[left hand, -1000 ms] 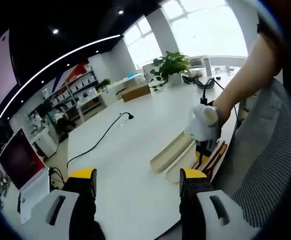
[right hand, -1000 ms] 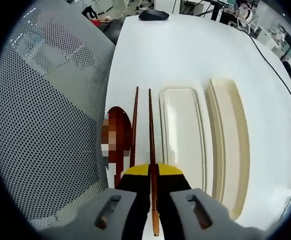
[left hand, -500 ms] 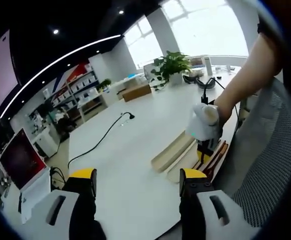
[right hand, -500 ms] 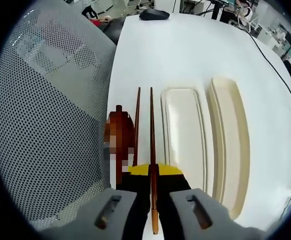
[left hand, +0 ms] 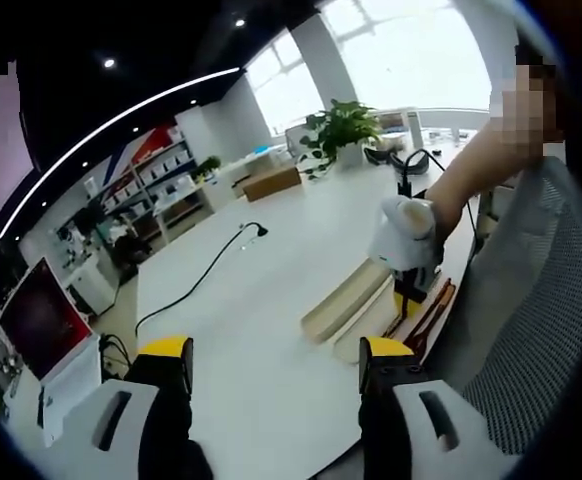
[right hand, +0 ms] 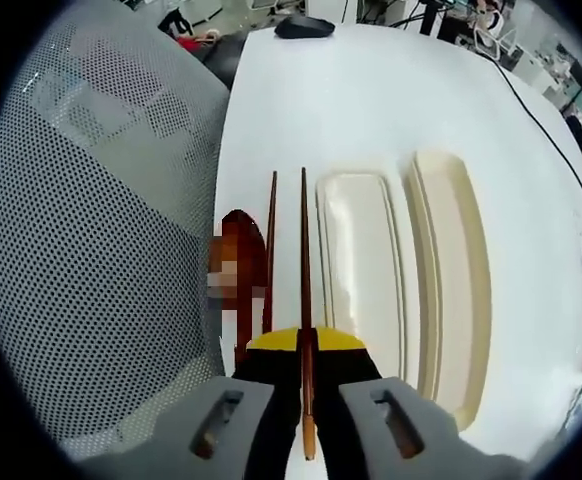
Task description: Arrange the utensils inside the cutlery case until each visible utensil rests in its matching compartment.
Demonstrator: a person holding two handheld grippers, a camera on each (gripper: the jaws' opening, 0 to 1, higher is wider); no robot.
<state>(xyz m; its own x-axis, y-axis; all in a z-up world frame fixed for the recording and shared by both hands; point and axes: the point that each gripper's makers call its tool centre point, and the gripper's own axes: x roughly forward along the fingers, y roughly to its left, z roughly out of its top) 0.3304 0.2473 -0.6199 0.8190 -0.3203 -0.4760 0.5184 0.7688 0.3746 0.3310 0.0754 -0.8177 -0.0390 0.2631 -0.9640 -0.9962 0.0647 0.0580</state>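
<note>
The right tongs (right hand: 305, 345) are clamped on one brown chopstick (right hand: 304, 260) beside the cream cutlery case (right hand: 363, 265) on the white bench (right hand: 301, 110). A second chopstick (right hand: 269, 250) and, it seems, a wooden spoon (right hand: 239, 250) lie just left. The left tongs (left hand: 276, 365) stand apart over the bench.

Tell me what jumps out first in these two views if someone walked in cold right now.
In the right gripper view, the right gripper is shut on one brown chopstick, held over the white table just left of the cream cutlery case. A second chopstick and a brown spoon lie on the table beside it, next to a mesh chair back. In the left gripper view, the left gripper hangs open, away from the case.
</note>
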